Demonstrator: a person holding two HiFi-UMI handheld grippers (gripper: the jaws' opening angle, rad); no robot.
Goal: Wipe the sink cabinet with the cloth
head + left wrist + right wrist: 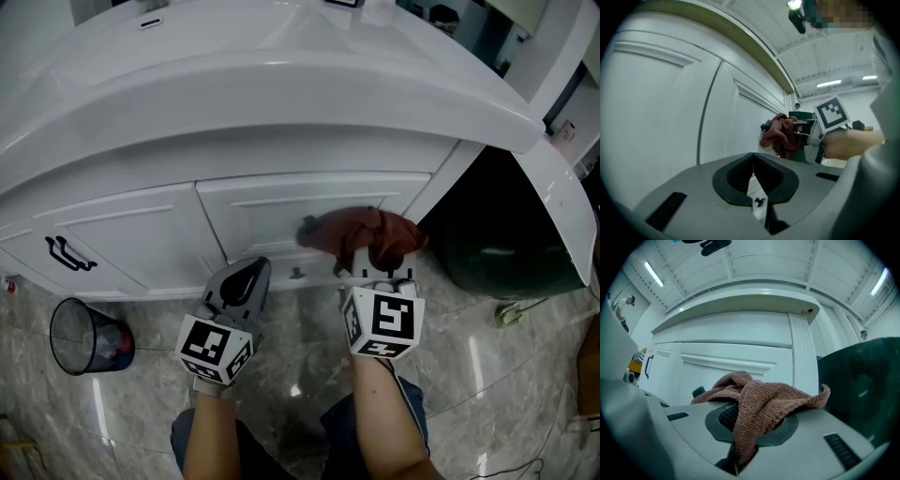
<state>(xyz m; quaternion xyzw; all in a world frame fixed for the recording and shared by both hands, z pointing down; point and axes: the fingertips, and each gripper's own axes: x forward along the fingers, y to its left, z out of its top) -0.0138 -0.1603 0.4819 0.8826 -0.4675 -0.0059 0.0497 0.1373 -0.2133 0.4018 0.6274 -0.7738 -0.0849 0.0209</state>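
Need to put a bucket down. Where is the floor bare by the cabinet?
Marble floor is bare between the wire wastebasket and the left gripper, and right of the right gripper, shut on the cloth, up to the dark green object. A cable crowds the far right.

Brown cloth in the right gripper: coarse looped weave, matt and fuzzy. Just ahead of that claw, the sink cabinet is smooth white with a soft sheen, and the basin above gleams glossy. The right gripper and the left gripper have matt grey plastic shells with dull black pads. Beneath them, the floor is polished and marbled, mirroring lights.
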